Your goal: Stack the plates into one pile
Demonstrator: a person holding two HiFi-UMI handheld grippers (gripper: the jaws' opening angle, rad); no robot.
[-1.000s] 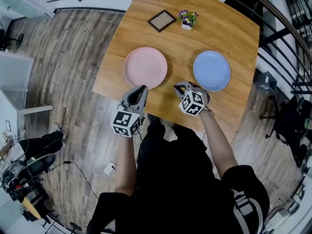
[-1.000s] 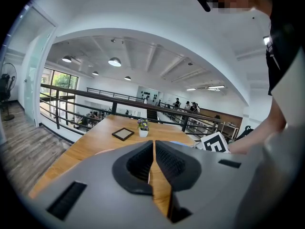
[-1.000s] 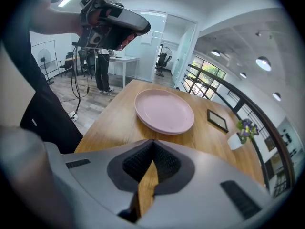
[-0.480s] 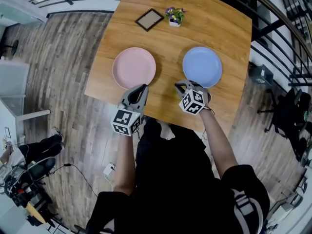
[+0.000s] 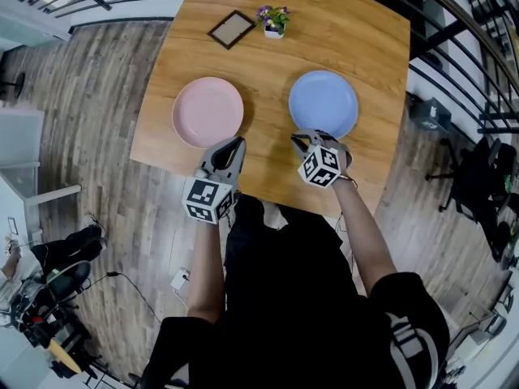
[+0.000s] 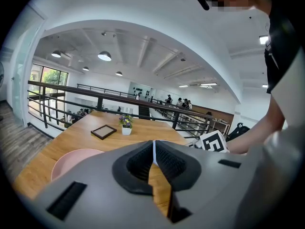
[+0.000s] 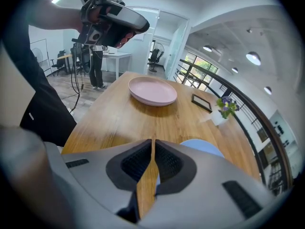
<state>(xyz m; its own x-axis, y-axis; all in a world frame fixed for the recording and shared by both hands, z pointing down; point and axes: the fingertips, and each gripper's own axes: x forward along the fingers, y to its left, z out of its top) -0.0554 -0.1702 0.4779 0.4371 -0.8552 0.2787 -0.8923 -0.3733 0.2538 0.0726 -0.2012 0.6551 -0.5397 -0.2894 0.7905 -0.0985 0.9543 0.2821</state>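
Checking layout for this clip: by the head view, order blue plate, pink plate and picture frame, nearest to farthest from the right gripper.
1. blue plate, just ahead of the right gripper.
2. pink plate, to its left.
3. picture frame, beyond the pink plate.

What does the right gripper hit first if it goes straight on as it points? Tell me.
Most likely the blue plate: its near rim shows just past the tips of the right gripper, which is shut. The pink plate lies farther along the table. Height above the plate is unclear.
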